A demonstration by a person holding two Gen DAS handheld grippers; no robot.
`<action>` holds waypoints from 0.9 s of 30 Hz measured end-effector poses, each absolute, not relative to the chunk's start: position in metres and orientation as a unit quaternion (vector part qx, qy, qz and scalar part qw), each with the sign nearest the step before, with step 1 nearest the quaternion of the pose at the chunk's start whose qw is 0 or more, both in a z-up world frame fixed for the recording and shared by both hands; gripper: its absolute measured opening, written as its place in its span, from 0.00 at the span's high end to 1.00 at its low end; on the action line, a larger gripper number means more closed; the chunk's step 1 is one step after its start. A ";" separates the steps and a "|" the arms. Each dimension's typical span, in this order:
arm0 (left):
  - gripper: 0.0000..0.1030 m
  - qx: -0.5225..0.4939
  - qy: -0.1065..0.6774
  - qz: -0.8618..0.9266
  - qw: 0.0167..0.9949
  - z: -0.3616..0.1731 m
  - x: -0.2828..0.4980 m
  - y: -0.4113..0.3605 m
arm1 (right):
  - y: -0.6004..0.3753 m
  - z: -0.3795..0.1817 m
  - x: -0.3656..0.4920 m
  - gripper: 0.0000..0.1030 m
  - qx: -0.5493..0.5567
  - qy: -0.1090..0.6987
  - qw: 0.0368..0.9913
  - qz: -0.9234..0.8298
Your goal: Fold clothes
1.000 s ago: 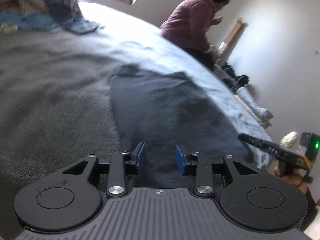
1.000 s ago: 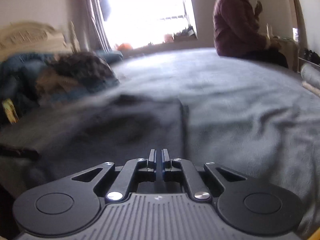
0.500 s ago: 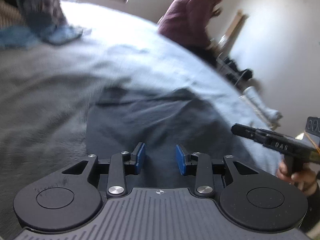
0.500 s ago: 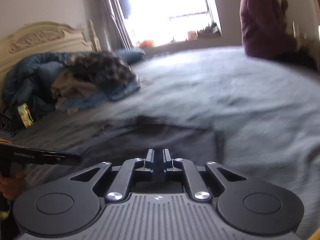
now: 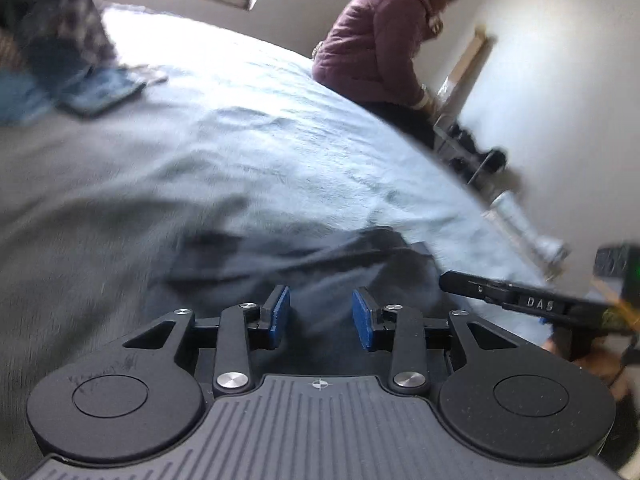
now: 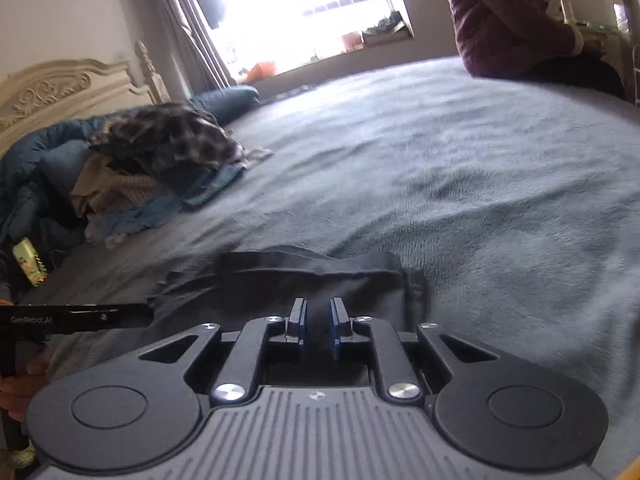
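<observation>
A dark grey garment (image 5: pixel 304 264) lies flat on the grey bed cover (image 5: pixel 280 148), folded into a rough rectangle (image 6: pixel 304 284). My left gripper (image 5: pixel 320 312) hovers over its near edge, open, with nothing between the blue pads. My right gripper (image 6: pixel 318 320) is above the same garment near its right side, with the jaws opening to a narrow gap and no cloth between them. The other gripper's black bar shows at the right of the left wrist view (image 5: pixel 520 300) and at the left of the right wrist view (image 6: pixel 72 316).
A heap of unfolded clothes (image 6: pixel 152 160) lies by the cream headboard (image 6: pixel 60 92). A person in a purple jacket (image 5: pixel 384 40) sits on the bed's far edge. The grey cover (image 6: pixel 480 184) stretches wide to the right; a window (image 6: pixel 304 8) glares behind.
Both grippers have drawn back toward the near edge of the garment, which now sits lower and closer in both views. The right jaws, shut before, have parted slightly.
</observation>
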State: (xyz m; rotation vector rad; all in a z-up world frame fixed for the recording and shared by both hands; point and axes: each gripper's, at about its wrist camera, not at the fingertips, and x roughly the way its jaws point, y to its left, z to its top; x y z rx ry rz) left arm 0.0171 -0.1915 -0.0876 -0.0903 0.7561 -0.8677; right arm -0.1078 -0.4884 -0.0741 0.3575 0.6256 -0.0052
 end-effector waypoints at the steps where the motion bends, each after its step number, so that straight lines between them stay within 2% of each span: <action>1: 0.66 -0.028 0.359 -0.407 0.840 -0.091 0.021 -0.199 | -0.491 -0.082 -0.101 0.86 0.175 0.317 0.932 -0.015; 2: 0.66 -0.024 0.363 -0.404 0.839 -0.095 0.025 -0.202 | -0.493 -0.088 -0.097 0.88 0.165 0.325 0.931 -0.033; 3: 0.66 -0.029 0.368 -0.402 0.838 -0.097 0.028 -0.203 | -0.496 -0.092 -0.097 0.95 0.158 0.329 0.930 -0.046; 4: 0.66 -0.034 0.372 -0.401 0.837 -0.099 0.031 -0.204 | -0.500 -0.092 -0.100 0.95 0.168 0.328 0.928 -0.047; 5: 0.66 -0.038 0.374 -0.398 0.837 -0.099 0.033 -0.203 | -0.504 -0.091 -0.103 0.95 0.174 0.327 0.928 -0.049; 7: 0.66 -0.041 0.368 -0.395 0.841 -0.093 0.031 -0.200 | -0.500 -0.079 -0.111 0.87 0.156 0.318 0.933 -0.064; 11: 0.65 -0.039 0.344 -0.394 0.852 -0.082 0.023 -0.200 | -0.487 -0.059 -0.113 0.87 0.146 0.284 0.947 -0.027; 16: 0.65 -0.006 0.349 -0.354 0.868 -0.088 0.024 -0.220 | -0.476 -0.077 -0.078 0.87 0.138 0.314 0.939 -0.014; 21: 0.64 0.017 0.316 -0.299 0.900 -0.058 -0.005 -0.203 | -0.474 -0.054 -0.104 0.86 0.124 0.286 0.950 -0.033; 25: 0.52 0.039 0.322 -0.278 0.904 -0.047 -0.037 -0.187 | -0.457 -0.036 -0.133 0.86 0.107 0.277 0.955 -0.010; 27: 0.50 0.045 0.340 -0.261 0.902 -0.051 -0.049 -0.183 | -0.445 -0.035 -0.139 0.86 0.096 0.281 0.955 0.005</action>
